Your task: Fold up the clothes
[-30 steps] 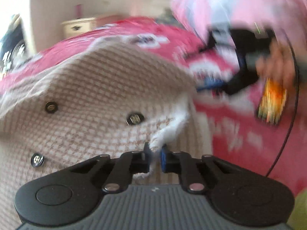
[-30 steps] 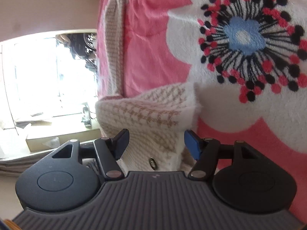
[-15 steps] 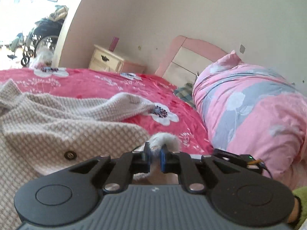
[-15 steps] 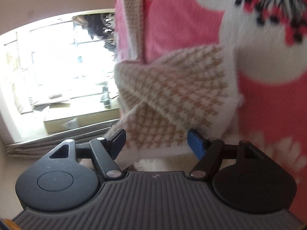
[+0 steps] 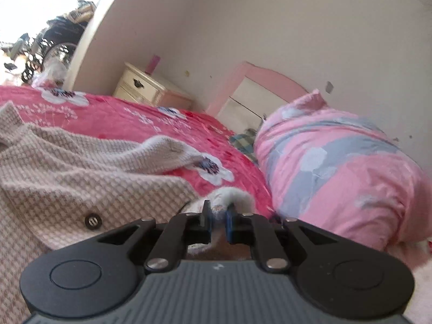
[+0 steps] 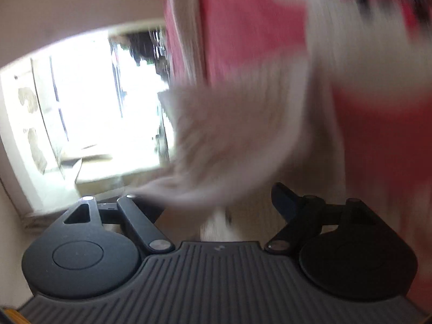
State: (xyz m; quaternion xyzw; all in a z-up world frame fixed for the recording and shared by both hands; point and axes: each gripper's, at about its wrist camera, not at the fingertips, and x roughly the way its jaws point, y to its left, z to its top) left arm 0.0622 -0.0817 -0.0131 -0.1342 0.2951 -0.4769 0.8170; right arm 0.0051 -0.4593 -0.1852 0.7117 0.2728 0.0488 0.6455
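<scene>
While our left gripper [image 5: 218, 216] pinches the beige houndstooth knit cardigan's [image 5: 81, 186] fluffy white hem, our right gripper [image 6: 216, 202] has just been opening, its jaws wide around loose cloth; next we regrasp.

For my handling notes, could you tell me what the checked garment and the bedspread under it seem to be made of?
The checked garment looks like a soft knit, perhaps wool or acrylic: fuzzy white edging, woven beige-and-cream check, dark shiny buttons that may be metal. The bedspread looks like a smooth printed fabric, red with white flowers; its fibre is unclear.
</scene>
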